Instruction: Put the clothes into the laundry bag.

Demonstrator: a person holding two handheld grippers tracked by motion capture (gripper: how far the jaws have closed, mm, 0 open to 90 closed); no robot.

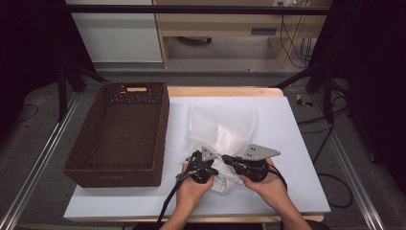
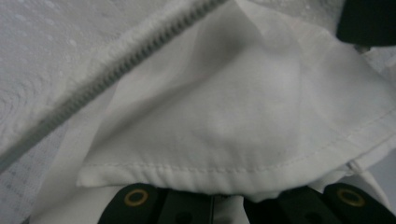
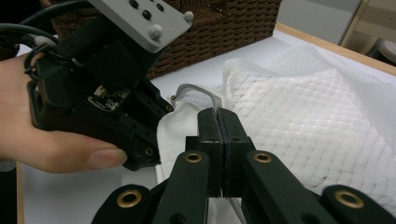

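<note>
Soft white cloth against matt black plastic and rough brown weave.

Showing as thin white cloth on the garment (image 1: 222, 132), part quilted mesh with a raised diamond texture, part smooth lining with stitched hems, plus a grey toothed zipper (image 2: 116, 70) of dull finish. Looking matt black and plastic on the left gripper (image 3: 159, 128) and right gripper (image 3: 219, 121), with brass-coloured rivets and grey matt plates. Appearing coarse and woven on the dark basket (image 1: 119, 139); lying smooth and matt as the white table cover (image 1: 297, 158) over pale wood edging.
</note>
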